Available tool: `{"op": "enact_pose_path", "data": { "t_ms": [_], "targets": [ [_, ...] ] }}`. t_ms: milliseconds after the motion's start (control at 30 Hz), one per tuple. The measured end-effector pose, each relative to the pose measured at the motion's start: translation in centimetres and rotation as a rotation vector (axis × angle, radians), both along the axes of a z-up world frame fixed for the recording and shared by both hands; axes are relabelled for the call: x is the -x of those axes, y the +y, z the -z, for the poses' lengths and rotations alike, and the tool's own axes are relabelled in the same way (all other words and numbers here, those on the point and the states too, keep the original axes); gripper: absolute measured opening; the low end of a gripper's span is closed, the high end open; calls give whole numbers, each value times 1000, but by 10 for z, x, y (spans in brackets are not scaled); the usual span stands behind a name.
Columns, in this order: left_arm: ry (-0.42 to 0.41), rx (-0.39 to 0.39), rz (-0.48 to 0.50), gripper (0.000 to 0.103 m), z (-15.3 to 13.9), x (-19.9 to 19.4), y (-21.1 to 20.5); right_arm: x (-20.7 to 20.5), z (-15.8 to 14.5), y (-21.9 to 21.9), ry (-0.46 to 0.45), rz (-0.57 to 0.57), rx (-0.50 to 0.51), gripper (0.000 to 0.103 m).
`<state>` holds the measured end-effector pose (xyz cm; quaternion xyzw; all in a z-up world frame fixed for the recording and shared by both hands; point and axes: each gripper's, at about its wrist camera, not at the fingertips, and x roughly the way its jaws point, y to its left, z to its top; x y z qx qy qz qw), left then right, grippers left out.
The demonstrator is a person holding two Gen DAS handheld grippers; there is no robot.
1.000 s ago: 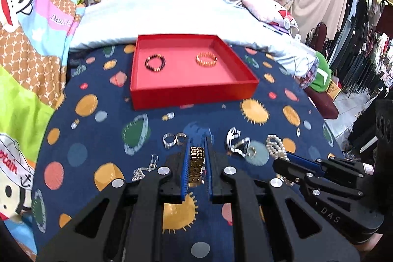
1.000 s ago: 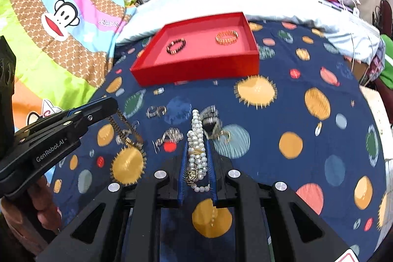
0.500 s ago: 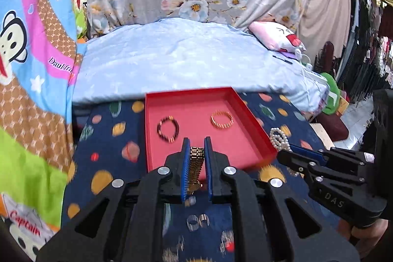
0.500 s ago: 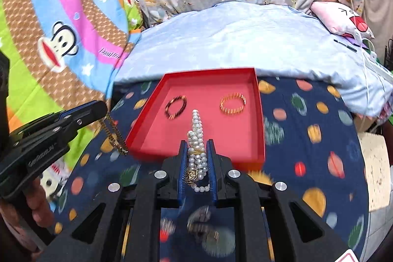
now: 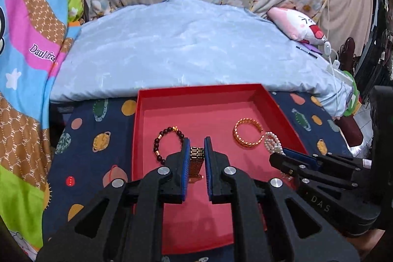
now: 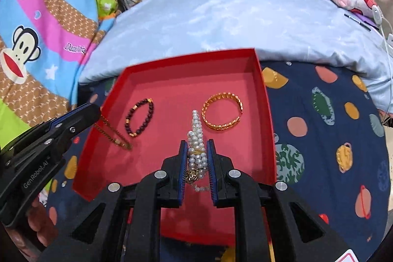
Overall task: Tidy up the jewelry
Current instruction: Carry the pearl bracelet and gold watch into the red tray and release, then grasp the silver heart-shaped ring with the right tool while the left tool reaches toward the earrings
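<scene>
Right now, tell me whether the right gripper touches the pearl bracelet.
Touching: the right wrist view shows the right gripper clamped on the pearl bracelet.

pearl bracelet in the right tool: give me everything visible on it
The pearl bracelet is several strands of small white beads bunched together, with a gold band across them and a round gold charm low down. The right tool is shut on its middle; the free end points forward over the red tray floor, near the gold bangle.

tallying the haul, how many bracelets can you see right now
4. Dark bead bracelet and gold bangle lie in the red tray; gold link bracelet in the left hand-held gripper; pearl bracelet in the right hand-held gripper. More may be out of view.
</scene>
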<state>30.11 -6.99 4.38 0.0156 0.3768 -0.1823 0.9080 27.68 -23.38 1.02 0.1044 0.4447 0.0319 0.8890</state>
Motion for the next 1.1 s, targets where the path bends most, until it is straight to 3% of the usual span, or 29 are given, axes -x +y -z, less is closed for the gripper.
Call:
{"op": "enact_pose_path", "data": {
  "t_ms": [133, 200, 233, 300, 367, 500, 667, 900, 1100],
  "targets": [
    [36, -7, -12, 11, 16, -6, -3, -2, 5, -1, -5, 11, 15, 28],
    [25, -4, -23, 12, 17, -4, -2, 3, 2, -3, -27, 27, 23, 46],
    [13, 1, -22, 15, 14, -2, -1, 6, -1, -4, -37, 31, 26, 47],
    [-13, -2, -26, 42, 7, 4, 1, 15, -8, -5, -57, 36, 38, 48],
    [-62, -31, -38, 55, -3, 17, 2, 30, -18, -5, -80, 37, 52, 50],
    [-109, -72, -35, 57, -20, 42, 9, 63, -29, -3, -95, 35, 71, 53],
    [-73, -59, -70, 57, -20, 80, 36, 114, -32, 2, -93, 32, 76, 54],
    [22, -96, -139, 57, 17, 132, 79, 181, -11, 12, -40, 48, 67, 54],
    [120, -97, -165, 57, 53, 160, 98, 213, 17, 17, 21, 59, 1, 54]
  ]
}}
